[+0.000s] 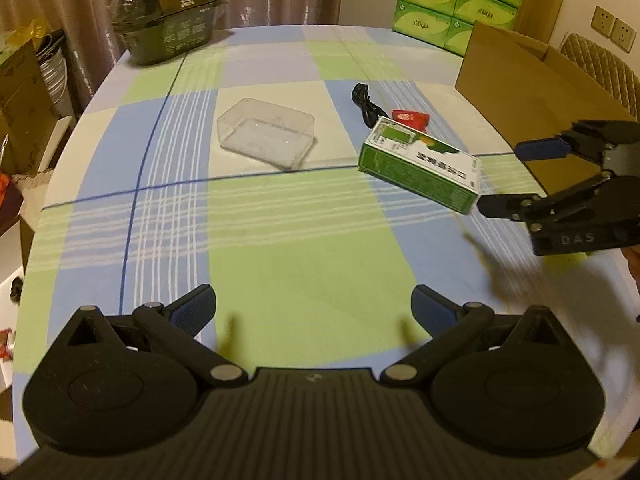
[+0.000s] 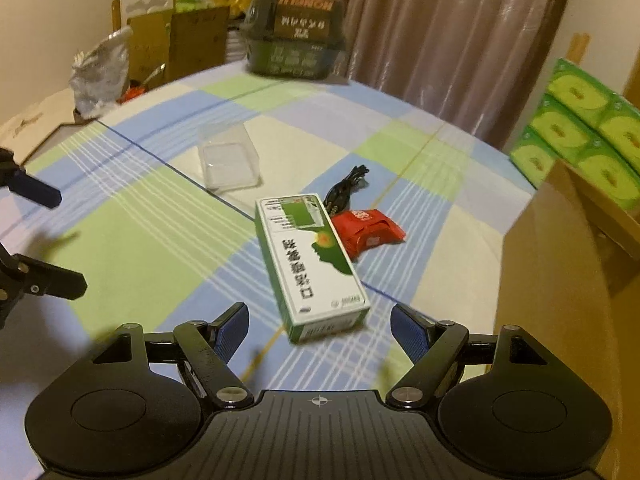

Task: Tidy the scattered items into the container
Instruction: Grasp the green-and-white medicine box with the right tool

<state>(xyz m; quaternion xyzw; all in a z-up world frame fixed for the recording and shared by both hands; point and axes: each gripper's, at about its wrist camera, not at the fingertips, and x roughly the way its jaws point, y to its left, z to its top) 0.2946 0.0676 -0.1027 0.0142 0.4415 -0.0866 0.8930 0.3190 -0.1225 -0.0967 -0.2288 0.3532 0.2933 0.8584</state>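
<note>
The right gripper (image 2: 318, 330) gapes wide just short of the green medicine box (image 2: 310, 264). The left gripper (image 1: 314, 306) hovers empty, jaws spread, over the checked tablecloth (image 1: 280, 248).

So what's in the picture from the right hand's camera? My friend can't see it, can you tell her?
The open right gripper hovers just short of a green and white box lying flat on a checked tablecloth. Behind the box sit a red packet, a black cable and a clear plastic container; a cardboard box stands at the right.

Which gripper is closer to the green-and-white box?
Right. The right gripper sits open just short of the green-and-white box; the left gripper hovers open farther back.
</note>
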